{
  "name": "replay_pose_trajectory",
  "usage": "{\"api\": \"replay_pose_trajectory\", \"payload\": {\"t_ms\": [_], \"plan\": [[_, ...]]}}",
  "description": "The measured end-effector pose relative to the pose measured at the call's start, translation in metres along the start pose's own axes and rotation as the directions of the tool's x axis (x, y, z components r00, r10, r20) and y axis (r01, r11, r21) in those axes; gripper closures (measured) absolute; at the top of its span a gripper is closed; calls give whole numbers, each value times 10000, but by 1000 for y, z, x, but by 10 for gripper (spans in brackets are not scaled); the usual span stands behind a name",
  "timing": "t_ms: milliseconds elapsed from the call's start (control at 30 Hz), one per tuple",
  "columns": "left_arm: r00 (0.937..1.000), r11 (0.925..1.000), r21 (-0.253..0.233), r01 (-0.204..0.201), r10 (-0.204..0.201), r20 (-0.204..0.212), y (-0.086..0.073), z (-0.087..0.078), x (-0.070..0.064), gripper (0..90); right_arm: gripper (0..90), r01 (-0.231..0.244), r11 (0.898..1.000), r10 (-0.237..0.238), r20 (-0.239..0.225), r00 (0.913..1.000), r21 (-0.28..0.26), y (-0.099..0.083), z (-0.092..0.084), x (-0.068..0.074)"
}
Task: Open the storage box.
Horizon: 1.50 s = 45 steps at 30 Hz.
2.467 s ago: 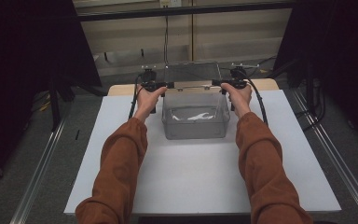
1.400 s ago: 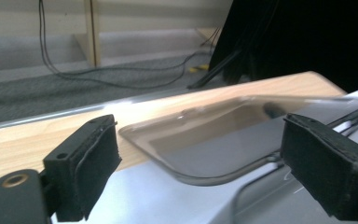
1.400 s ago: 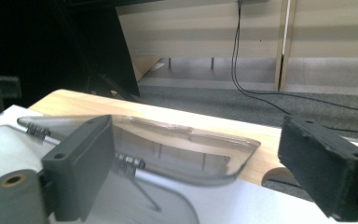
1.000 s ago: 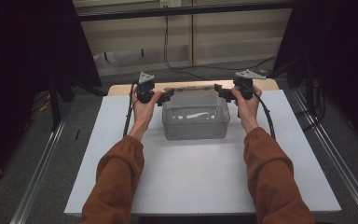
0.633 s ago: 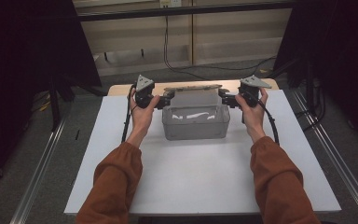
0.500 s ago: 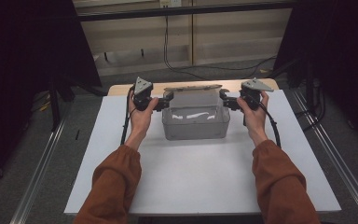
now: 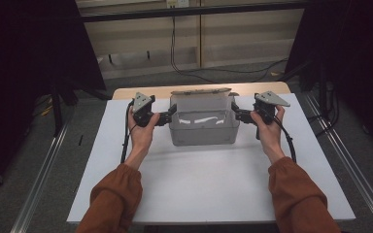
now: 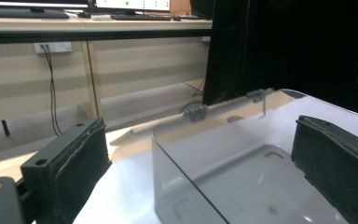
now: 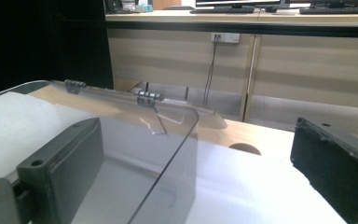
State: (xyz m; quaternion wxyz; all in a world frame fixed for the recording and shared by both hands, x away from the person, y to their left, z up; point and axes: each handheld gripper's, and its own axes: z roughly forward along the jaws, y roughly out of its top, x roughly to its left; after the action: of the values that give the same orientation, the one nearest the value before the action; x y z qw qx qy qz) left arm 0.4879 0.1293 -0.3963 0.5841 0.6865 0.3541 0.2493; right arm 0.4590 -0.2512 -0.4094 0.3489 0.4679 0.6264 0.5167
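Both grippers have swung outward since 2.5 s ago: then they sat at the box's far corners by the lid, now they flank its short ends.

High view: clear plastic box sits on the white board, toward its far edge, lid tipped open at the back. Left gripper is just off the box's left end, right gripper just off its right end. Contact with the walls can't be resolved from here.

Left gripper view: jaws spread wide, gripping nothing. The box's near corner lies between them; the right jaw stands over the box interior, the left jaw outside the wall. Hinges run along the box's far edge.

Right gripper view: jaws likewise parted, unloaded. The left jaw overlaps the box wall, the right jaw is outside over the board.
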Motion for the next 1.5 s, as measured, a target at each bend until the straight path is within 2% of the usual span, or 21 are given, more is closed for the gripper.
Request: {"api": "replay_pose_trajectory", "payload": {"t_ms": [100,267,433,567,733,800,933,1000,1100,1167,1200,1300,1500], "plan": [[9999,9998,-108,168,-168,-27,-4,-6,-2,38,27,210,9998,-210,-1,9998,37,-4,-5,2],[9999,9999,-113,67,-66,96,-9,-16,-6,38,12,357,9993,-356,42,9994,-140,-10,-16,7],[9996,9993,-284,258,-253,154,-16,-26,-10,38,10,280,9992,-274,204,9994,-290,-15,-28,7],[9997,9997,-224,98,-93,243,-20,-35,-14,38,9,393,9986,-383,256,9989,-361,-16,-35,7],[9999,9993,-361,102,-102,12,-25,-45,-17,42,5,595,9980,-585,433,9973,-226,-25,-49,7],[9998,9988,-455,154,-159,-119,-26,-49,-17,42,6,571,9973,-545,564,9969,-452,-28,-56,8],[9996,9980,-590,203,-214,-176,-30,-56,-20,42,6,674,9962,-647,489,9967,-560,-31,-68,14],[9998,9987,-516,9,-18,-175,-34,-61,-21,42,6,760,9955,-729,552,9958,-565,-33,-74,15],[9997,9991,-399,117,-125,-210,-41,-69,-21,41,6,780,9955,-749,576,9955,-537,-38,-83,15],[9994,9986,-521,106,-123,-331,-44,-76,-21,39,6,807,9954,-778,572,9953,-518,-41,-90,15],[9993,9991,-420,42,-58,-359,-45,-80,-20,38,6,848,9948,-815,586,9949,-560,-42,-93,16],[9983,9982,-554,208,-237,-523,-48,-92,-18,37,6,824,9945,-786,599,9951,-639,-46,-102,16],[9966,9979,-583,265,-310,-766,-53,-108,-19,33,6,829,9935,-780,647,9949,-776,-49,-115,17]]}}
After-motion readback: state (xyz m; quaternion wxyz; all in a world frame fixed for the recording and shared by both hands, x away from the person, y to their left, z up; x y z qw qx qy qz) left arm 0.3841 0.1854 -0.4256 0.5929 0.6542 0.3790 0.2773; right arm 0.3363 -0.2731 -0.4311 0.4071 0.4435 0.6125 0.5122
